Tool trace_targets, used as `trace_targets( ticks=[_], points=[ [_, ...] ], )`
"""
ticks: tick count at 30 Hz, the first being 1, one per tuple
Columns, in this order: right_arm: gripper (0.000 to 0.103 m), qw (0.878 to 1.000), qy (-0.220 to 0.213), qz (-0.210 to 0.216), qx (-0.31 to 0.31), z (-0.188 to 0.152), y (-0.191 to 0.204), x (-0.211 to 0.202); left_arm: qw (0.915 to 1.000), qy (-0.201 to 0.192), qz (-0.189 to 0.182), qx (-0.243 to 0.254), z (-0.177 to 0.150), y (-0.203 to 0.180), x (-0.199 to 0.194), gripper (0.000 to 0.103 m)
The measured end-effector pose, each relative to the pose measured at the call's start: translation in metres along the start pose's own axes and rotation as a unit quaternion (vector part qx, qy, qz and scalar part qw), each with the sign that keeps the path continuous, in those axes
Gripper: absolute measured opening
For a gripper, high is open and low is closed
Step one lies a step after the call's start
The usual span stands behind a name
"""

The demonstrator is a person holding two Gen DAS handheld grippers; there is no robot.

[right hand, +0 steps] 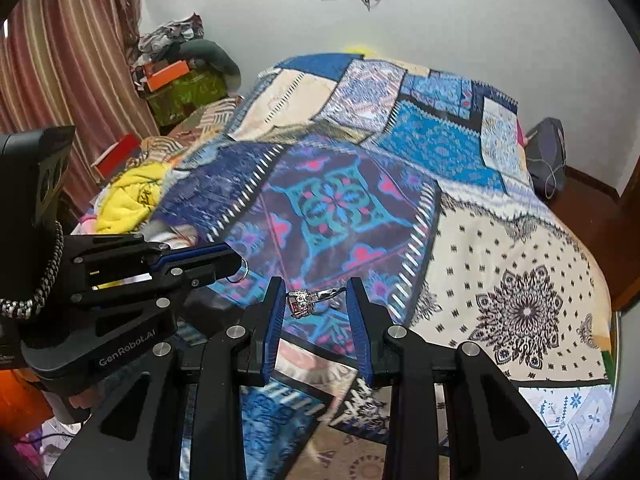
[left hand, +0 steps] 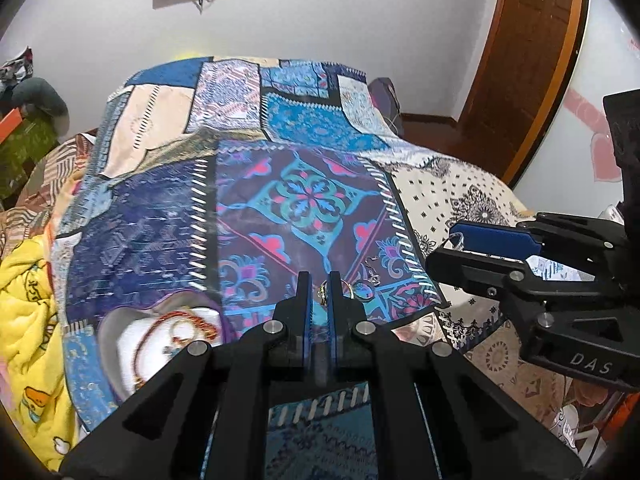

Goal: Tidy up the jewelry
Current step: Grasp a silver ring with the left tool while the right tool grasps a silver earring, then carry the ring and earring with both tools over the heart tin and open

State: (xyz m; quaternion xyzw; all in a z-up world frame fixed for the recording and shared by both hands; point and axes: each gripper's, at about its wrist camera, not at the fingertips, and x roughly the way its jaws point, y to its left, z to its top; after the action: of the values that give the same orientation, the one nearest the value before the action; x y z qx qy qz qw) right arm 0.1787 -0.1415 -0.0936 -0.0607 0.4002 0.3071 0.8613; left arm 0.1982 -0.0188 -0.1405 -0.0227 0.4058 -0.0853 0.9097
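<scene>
Left hand-held gripper (left hand: 320, 286) pinches gold ring (left hand: 322, 293); right hand-held gripper (right hand: 316, 294) grips silver ring (right hand: 308, 299); patchwork quilt (right hand: 500, 240) below

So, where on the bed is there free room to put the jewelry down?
Free: the cream dotted patch right of the purple flower square, and the blue patches beyond it. Crowded: the white heart-shaped dish at left, already holding a necklace, and loose pieces beside the left claw.
</scene>
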Motion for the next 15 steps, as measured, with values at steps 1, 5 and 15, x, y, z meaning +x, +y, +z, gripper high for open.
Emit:
trace_targets(
  ticks=[1,5,15],
  points=[
    [0.028,1.0,-0.003,0.002,-0.002,0.002,0.004,-0.002,1.0,-0.003,0.001,-0.001,0.0,0.002,-0.004,0.005],
    [0.028,1.0,-0.013,0.007,-0.014,0.009,0.023,-0.006,0.9998,-0.016,0.008,-0.007,-0.003,0.014,-0.021,0.005],
    [0.028,0.999,-0.024,0.032,-0.037,0.023,0.068,-0.002,0.998,-0.046,0.027,-0.032,-0.014,0.053,-0.063,0.005]
  ],
)
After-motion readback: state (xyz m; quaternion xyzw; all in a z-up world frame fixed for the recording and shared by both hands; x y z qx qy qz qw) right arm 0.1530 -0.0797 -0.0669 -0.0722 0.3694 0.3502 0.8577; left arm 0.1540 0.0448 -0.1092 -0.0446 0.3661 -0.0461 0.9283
